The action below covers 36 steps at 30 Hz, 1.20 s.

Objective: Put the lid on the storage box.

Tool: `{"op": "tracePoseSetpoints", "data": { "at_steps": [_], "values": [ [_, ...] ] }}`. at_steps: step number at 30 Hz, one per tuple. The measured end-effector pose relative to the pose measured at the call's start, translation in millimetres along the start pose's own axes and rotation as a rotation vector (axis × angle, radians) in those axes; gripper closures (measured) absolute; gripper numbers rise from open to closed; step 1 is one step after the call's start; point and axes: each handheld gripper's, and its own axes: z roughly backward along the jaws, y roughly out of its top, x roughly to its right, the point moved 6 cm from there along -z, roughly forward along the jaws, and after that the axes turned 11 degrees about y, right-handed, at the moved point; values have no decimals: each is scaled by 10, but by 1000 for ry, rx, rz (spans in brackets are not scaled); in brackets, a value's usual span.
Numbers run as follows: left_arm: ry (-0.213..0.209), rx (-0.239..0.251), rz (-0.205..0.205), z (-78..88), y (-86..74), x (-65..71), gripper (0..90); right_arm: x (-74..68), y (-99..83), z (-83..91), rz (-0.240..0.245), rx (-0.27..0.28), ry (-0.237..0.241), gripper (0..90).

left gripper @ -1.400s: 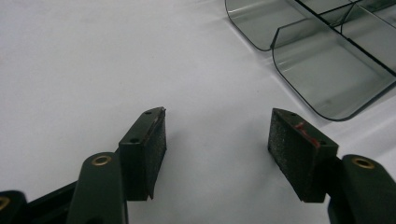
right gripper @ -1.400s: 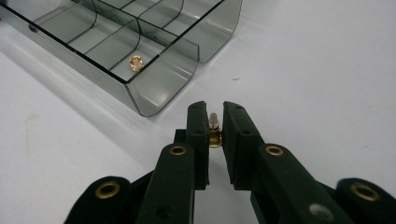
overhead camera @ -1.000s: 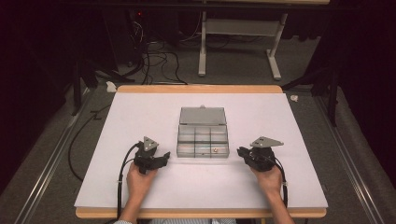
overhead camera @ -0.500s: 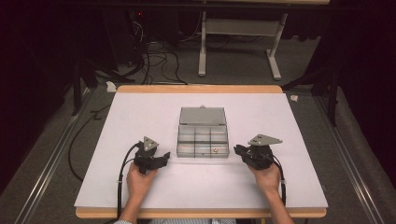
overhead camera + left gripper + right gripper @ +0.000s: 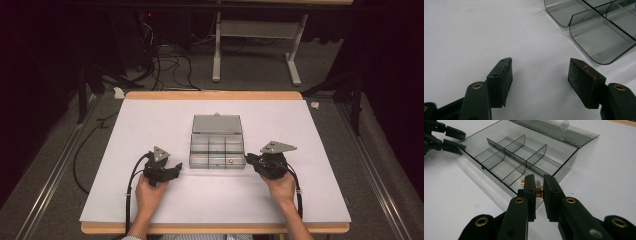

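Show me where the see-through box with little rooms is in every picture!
High view: the box sits in the middle of the picture.
Left gripper view: top right corner.
Right gripper view: upper middle, lid open.
Shared landmark: the left hand-held gripper beside the box.

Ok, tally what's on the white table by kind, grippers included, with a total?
Clear compartment box, lid open: 1
Small brass part in the box's near right compartment: 1
Handheld grippers: 2, the left gripper and the right gripper
Total: 4
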Motion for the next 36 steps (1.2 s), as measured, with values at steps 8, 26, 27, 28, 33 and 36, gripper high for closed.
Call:
{"op": "tracePoseSetpoints", "data": {
  "at_steps": [8,26,27,28,33,36],
  "values": [
    [-1,0,0,0,0,0,363,-15,38,-75,-1,-5,14,820],
    [-3,0,-2,0,0,2,354,-4,48,-263,-27,-31,36,819],
    [-4,-1,-3,1,-1,2,354,4,49,-275,-23,-33,38,819],
    [-5,-1,-3,1,-1,2,353,6,51,-290,-23,-33,38,819],
    [-5,-2,-4,1,-1,3,351,3,51,-364,-30,-49,42,819],
    [-5,-1,-4,1,0,5,349,3,52,-404,-23,-61,43,819]
  ]
}}
